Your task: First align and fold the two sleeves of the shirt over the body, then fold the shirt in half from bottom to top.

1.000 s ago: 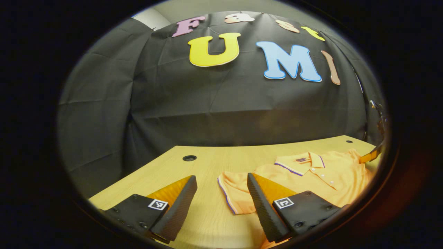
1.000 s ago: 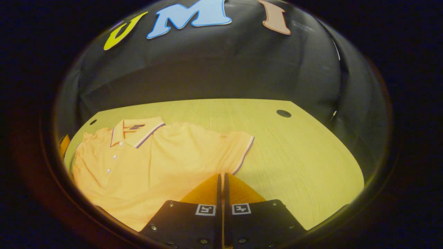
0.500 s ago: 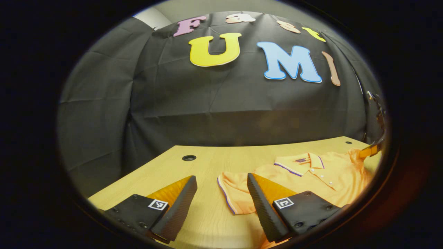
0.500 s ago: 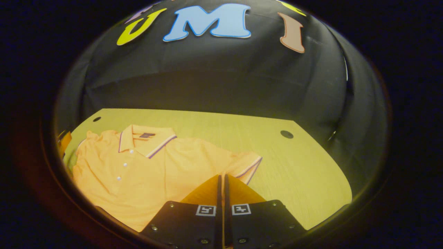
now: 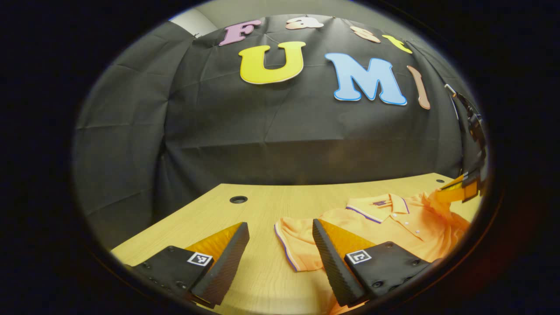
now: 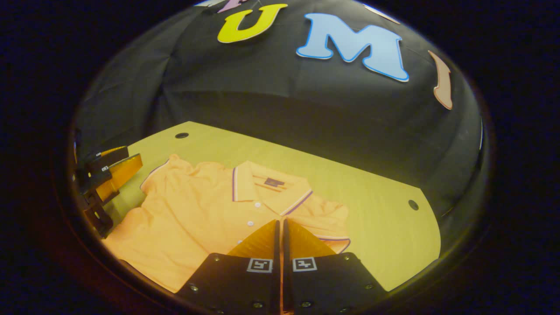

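Here the left claw (image 5: 280,258) gapes empty, while the right claw (image 6: 280,238) pinches the shirt (image 6: 197,218) sleeve, contact hidden.

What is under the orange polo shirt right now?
The orange polo shirt lies flat on the light wooden table. Bare tabletop shows all around it; whatever sits directly beneath the fabric is covered.

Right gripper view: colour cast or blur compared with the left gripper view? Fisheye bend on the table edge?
Right gripper view: dim, yellow-green cast on the table, shirt soft but readable, far edge bowed. Left gripper view: warmer, sharper; the table also curves, and the shirt smears near the rim.
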`<state>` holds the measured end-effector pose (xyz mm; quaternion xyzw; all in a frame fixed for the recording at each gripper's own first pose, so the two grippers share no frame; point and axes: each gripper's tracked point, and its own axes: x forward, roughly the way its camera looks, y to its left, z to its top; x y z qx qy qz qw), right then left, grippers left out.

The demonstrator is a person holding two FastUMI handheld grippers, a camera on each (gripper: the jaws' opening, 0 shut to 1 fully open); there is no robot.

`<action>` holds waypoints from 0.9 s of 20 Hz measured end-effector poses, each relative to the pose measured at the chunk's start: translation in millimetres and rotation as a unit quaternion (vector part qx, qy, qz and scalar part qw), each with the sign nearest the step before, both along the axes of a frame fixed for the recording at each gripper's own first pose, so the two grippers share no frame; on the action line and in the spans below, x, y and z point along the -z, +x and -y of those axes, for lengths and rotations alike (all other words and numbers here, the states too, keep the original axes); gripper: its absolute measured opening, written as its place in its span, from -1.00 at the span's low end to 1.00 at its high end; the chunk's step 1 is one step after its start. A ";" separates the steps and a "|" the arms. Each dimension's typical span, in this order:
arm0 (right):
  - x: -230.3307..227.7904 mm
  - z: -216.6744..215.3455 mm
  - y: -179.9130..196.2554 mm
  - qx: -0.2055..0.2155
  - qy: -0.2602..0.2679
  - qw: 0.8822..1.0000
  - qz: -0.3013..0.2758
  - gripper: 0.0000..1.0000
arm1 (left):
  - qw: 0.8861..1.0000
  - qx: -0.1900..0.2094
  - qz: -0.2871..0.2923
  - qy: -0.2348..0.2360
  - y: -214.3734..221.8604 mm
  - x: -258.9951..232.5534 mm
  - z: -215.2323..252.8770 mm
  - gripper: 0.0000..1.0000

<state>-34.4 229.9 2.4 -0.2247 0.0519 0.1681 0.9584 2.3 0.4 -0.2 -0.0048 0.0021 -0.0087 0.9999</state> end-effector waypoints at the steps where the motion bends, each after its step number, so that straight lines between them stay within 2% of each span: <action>1: 9.0 -7.5 -1.1 -0.007 -0.015 1.000 -0.007 -0.95 | 1.000 0.000 0.000 0.000 0.1 -0.1 0.9 0.89; 6: 56.5 -26.6 -3.1 -0.023 -0.058 0.996 -0.061 -0.94 | 1.000 0.001 -0.001 0.000 -0.3 0.5 1.1 0.89; 11: 57.7 -25.2 -0.8 -0.020 -0.053 0.996 -0.072 -0.94 | 1.000 0.000 0.000 -0.001 -0.8 -0.9 0.1 0.89; 12: 58.0 -23.9 0.6 -0.020 -0.054 0.996 -0.067 -0.79 | 1.000 0.000 0.001 -0.003 -0.4 -0.5 -0.2 0.87; 13: 54.3 -18.6 0.6 -0.009 -0.058 0.997 -0.058 -0.76 | 1.000 0.000 0.002 -0.004 -0.4 -1.1 -0.5 0.89; 15: 51.8 -19.3 -2.5 -0.012 -0.049 0.997 -0.050 -0.27 | 1.000 0.003 0.002 -0.005 0.1 -1.0 0.3 0.87; 16: 51.3 -22.5 -8.0 -0.021 -0.033 0.998 -0.054 -0.23 | 1.000 0.010 -0.001 -0.003 0.5 0.2 4.2 0.89; 18: 42.1 -20.6 -16.9 -0.027 -0.003 0.998 -0.051 -0.26 | 1.000 0.020 -0.006 0.001 1.4 2.0 6.8 0.89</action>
